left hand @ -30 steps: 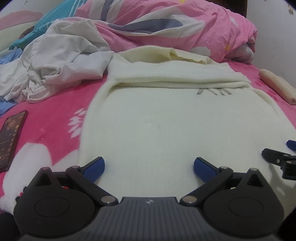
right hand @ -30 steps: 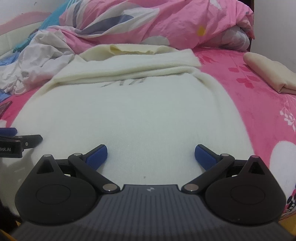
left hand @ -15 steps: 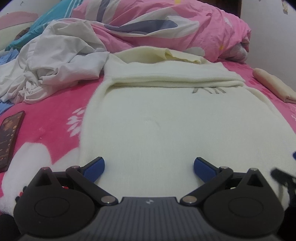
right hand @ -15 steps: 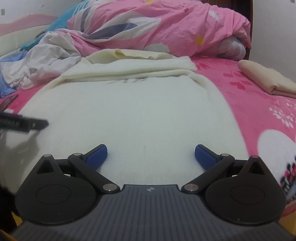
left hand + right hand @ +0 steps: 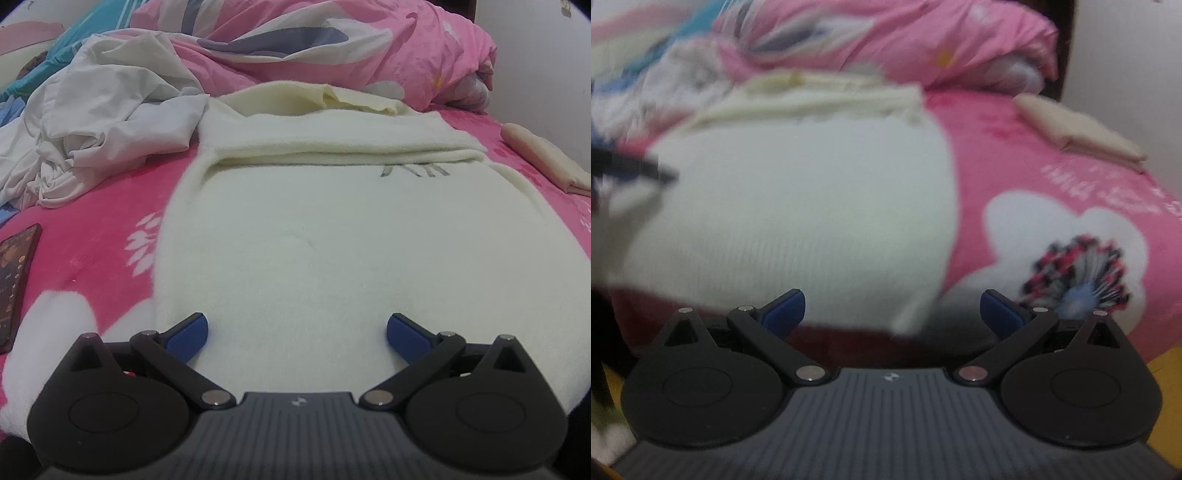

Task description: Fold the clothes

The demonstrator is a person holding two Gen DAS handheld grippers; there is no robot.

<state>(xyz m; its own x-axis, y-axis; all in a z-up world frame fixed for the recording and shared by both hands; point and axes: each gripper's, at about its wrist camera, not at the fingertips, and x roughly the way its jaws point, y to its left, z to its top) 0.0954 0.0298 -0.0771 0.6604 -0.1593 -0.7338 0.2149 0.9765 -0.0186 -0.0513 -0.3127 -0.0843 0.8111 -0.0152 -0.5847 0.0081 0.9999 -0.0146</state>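
Observation:
A cream knit sweater (image 5: 332,229) lies flat on the pink bed, its sleeves folded across the top near the collar. My left gripper (image 5: 297,332) stands open just over the sweater's near hem, nothing between its blue pads. In the blurred right wrist view the same sweater (image 5: 798,206) fills the left half, and its near right corner hangs over the bed's front edge. My right gripper (image 5: 892,312) is open and holds nothing, below and in front of that corner. The left gripper's dark fingers (image 5: 646,171) show at the far left there.
A crumpled white garment (image 5: 96,125) lies far left, a pink duvet (image 5: 332,48) is heaped at the back, and a folded beige garment (image 5: 1078,133) rests far right. A dark phone (image 5: 14,280) lies on the pink flowered blanket (image 5: 92,236) at left.
My right gripper has pulled back and to the right, off the sweater to the bed's front edge, and its view is now blurred. It has left the left wrist view. The left gripper barely moved.

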